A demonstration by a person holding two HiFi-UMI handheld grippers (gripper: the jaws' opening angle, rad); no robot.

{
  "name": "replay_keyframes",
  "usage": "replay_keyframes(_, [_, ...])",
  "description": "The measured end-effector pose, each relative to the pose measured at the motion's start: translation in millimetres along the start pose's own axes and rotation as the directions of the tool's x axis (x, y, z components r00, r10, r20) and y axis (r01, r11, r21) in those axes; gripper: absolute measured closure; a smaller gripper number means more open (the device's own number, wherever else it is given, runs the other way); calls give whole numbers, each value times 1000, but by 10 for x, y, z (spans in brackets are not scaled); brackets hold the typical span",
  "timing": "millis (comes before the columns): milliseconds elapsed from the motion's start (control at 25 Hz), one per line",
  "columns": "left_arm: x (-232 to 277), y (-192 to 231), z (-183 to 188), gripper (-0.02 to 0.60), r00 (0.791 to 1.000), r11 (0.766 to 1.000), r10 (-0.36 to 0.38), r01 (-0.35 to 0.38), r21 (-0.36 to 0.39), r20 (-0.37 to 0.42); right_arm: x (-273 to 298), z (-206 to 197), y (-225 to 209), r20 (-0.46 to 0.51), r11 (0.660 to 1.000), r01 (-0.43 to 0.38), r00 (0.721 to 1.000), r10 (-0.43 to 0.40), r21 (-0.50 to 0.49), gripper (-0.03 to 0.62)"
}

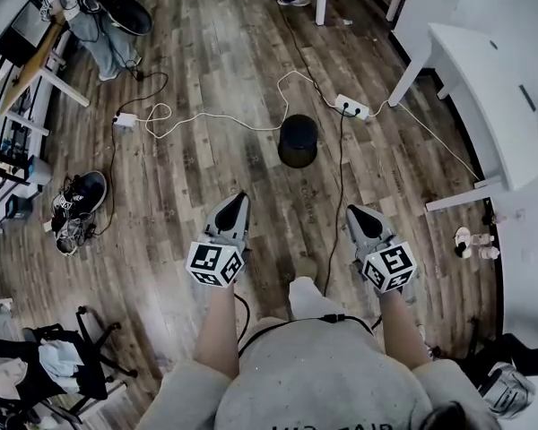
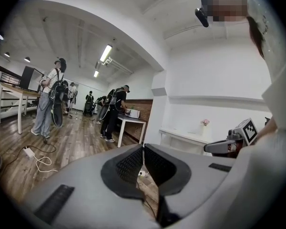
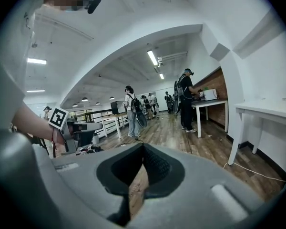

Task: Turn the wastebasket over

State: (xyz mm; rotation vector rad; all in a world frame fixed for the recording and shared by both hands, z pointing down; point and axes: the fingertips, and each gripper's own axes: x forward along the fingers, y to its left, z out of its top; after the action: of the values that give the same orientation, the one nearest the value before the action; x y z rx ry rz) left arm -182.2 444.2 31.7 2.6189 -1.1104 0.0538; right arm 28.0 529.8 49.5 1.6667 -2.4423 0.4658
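A small black round wastebasket (image 1: 298, 140) stands on the wood floor ahead of me, its flat dark top facing up. My left gripper (image 1: 240, 202) is held below and left of it, jaws shut with nothing between them. My right gripper (image 1: 356, 211) is below and right of the wastebasket, also shut and empty. Both point roughly toward the wastebasket, well short of it. In the left gripper view my left gripper (image 2: 143, 149) shows tips meeting; the wastebasket is hidden there. The right gripper (image 3: 143, 148) in its own view is closed too.
A white cable (image 1: 215, 119) and power strip (image 1: 351, 107) lie on the floor beside the wastebasket. A white table (image 1: 484, 88) stands at right, shoes (image 1: 76, 209) at left, a black chair (image 1: 67, 365) at lower left. Several people (image 2: 50, 99) stand farther off.
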Motion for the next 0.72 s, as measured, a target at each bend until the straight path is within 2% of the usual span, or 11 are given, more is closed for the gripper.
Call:
replay_keyframes(200, [399,28,96,574,1000,1000,-10,10,8,4,265,87,-269,-5,1000,-23,1000,23,0,594])
replay_keyframes(440, [584,175,28,574,1000,1000,9,-9,-4,-23,456,42,-433,-16,998,-36,999,36,45,594])
replay_keyframes(720, [878,589,-131,574,998,999,-6,4,-34,-70,921,16,-578,-39,997,-29,999,32,77,594])
